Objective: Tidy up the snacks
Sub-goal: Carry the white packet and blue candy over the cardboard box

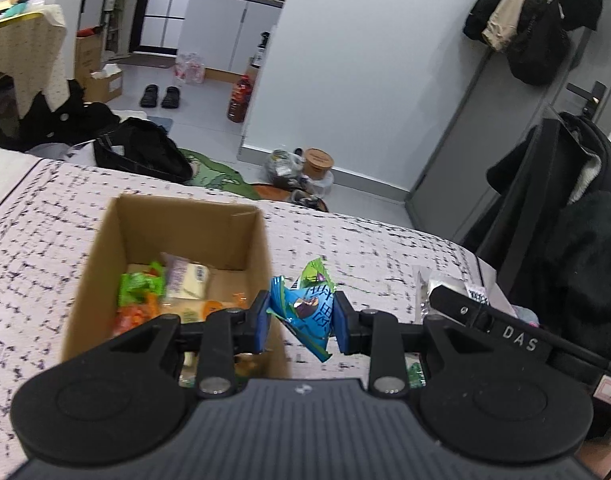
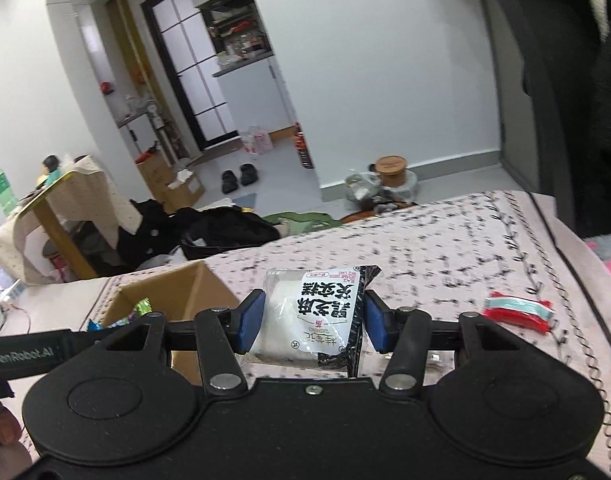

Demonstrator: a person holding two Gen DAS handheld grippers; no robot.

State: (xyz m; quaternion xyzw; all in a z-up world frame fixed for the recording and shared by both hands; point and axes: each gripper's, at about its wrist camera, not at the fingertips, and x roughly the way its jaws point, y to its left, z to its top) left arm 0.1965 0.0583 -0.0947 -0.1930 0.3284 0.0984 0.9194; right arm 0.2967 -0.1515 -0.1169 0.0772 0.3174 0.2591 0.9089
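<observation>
My left gripper (image 1: 302, 322) is shut on a blue and green snack packet (image 1: 307, 308), held above the bed just right of an open cardboard box (image 1: 185, 216). Several snacks lie in that box, green, orange and pale yellow. My right gripper (image 2: 310, 322) is shut on a white rice cake packet (image 2: 311, 316) with black lettering, lifted over the bedspread. The same box (image 2: 177, 292) sits to its left. A red and white snack (image 2: 517, 312) lies on the bed at the right.
The patterned bedspread (image 1: 385, 248) ends at a far edge with floor beyond. The right gripper's body (image 1: 505, 328) reaches in from the right of the left wrist view. A dark coat on a chair (image 1: 577, 220) stands at the right. Bags and clutter lie on the floor.
</observation>
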